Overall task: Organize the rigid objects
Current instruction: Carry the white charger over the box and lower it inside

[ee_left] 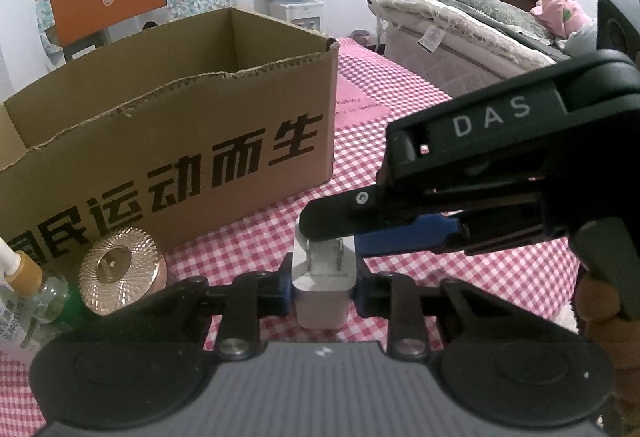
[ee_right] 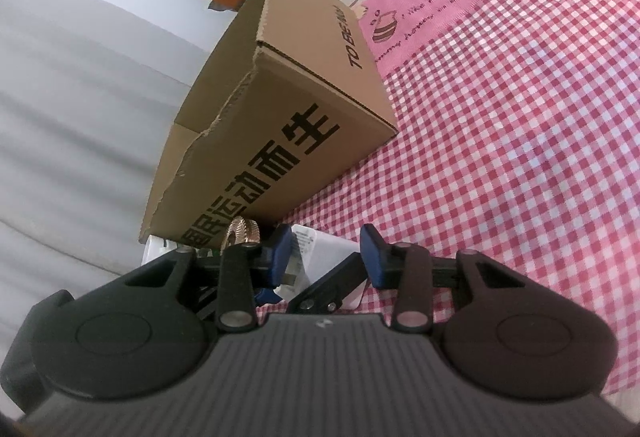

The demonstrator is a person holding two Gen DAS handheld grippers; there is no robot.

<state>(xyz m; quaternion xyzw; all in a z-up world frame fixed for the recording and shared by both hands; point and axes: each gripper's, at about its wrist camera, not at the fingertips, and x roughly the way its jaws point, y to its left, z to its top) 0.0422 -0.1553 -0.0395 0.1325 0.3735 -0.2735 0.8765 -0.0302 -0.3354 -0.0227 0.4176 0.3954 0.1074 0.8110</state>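
Charger [ee_left: 322, 287] sat pinched between the blue pads of the left gripper [ee_left: 322, 289], prongs pointing away — a firm side grip, presumably for carrying it to the box. White, blocky, rounded corners, two metal prongs. Right gripper [ee_right: 325, 257] was spread, its fingers straddling the charger's prong end, likely steadying it. Beyond, on the checked cloth [ee_left: 460, 165], stood the open cardboard box [ee_left: 192, 117] — probable destination.

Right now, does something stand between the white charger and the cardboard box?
Yes. The right gripper reaches across the white charger, held in the left gripper, on the side facing the cardboard box.
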